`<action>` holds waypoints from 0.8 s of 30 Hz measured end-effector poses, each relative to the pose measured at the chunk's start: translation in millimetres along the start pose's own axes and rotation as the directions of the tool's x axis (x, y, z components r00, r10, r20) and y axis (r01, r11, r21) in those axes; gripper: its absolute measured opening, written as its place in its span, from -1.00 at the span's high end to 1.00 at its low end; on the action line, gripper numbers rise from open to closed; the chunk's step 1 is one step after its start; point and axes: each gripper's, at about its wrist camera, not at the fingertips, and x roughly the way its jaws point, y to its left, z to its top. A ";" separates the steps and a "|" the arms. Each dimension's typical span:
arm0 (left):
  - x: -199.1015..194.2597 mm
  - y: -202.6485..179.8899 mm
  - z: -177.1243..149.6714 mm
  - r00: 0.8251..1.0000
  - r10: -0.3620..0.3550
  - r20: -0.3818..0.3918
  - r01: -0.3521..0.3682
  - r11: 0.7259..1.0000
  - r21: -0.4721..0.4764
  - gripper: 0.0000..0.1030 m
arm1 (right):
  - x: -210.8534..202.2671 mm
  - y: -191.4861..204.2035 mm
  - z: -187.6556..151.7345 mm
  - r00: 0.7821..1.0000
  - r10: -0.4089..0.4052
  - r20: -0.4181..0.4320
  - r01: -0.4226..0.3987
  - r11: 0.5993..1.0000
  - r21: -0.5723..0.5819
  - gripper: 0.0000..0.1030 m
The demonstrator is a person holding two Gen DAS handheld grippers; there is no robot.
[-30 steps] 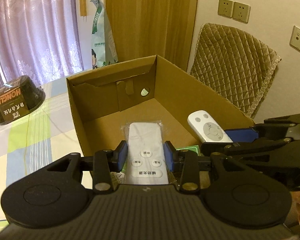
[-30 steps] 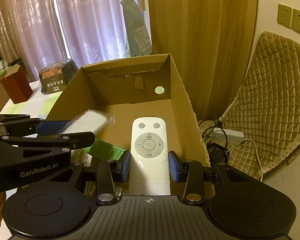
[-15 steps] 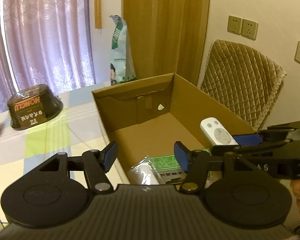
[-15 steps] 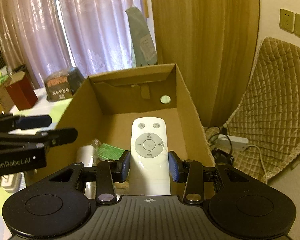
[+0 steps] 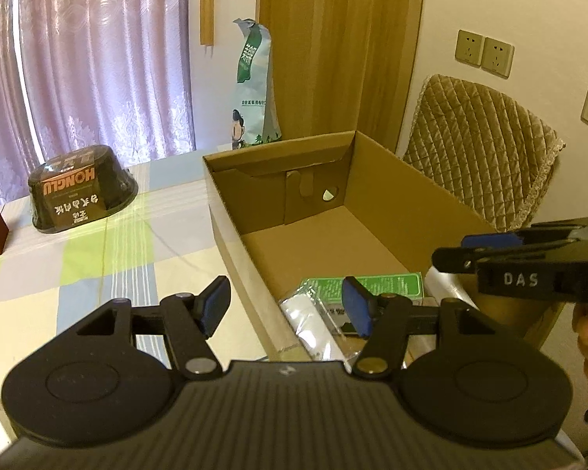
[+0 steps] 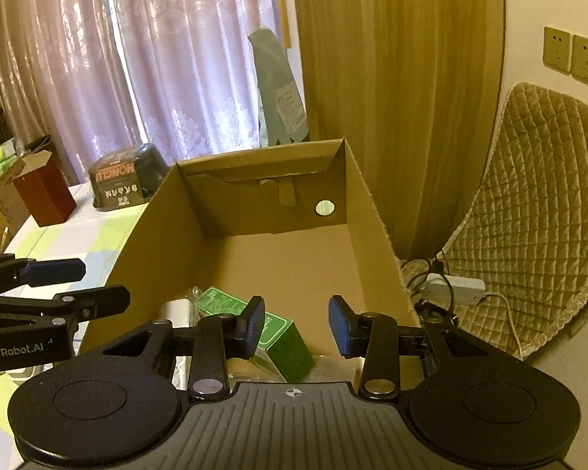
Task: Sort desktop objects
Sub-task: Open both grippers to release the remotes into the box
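My left tongs (image 5: pixel 286 305) sat wide with nothing in them, low center of the left view, straddling the near left wall of the cardboard box (image 5: pixel 403 203). My right tongs (image 6: pixel 297 323) were also spread and empty, low center of the right view, over the box's near end. Just past them, inside the box at its near end: a green packet (image 6: pixel 282 333), a white plastic-wrapped item (image 5: pixel 313 325) touching it, and more clear wrap at the near right (image 5: pixel 447 286), contents unreadable. The box's far half was bare floor.

Risks, as I judged: both tongs crowded the same end, so they could clip each other or catch the wall and shove the box.

Farther off, upper left, a black bowl pack (image 5: pixel 82 192) lay upside down on the table (image 5: pixel 98 258), outside the box; a red box (image 6: pixel 45 192) beyond.
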 end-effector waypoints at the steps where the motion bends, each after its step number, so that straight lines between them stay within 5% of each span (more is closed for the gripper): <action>1: -2.4 0.8 -1.2 1.000 0.000 0.000 0.000 1.000 -0.002 -0.14 | -2.1 0.2 -0.6 1.000 -0.003 0.001 0.003 1.000 0.002 0.23; 16: -55.3 4.5 -34.0 1.000 0.003 -0.024 -0.004 0.999 -0.033 -0.28 | -60.3 16.6 -19.8 0.999 -0.028 0.045 0.026 0.998 0.050 0.21; 19: -71.9 5.6 -41.7 1.000 0.008 -0.022 -0.009 0.999 -0.033 -0.37 | -73.6 22.4 -23.9 0.998 -0.029 0.058 0.026 0.998 0.061 -0.80; 24: -105.0 15.8 -57.0 0.999 0.027 -0.020 -0.028 0.998 -0.054 -0.51 | -97.8 46.5 -25.3 0.997 0.000 0.073 -0.003 0.999 0.043 -0.80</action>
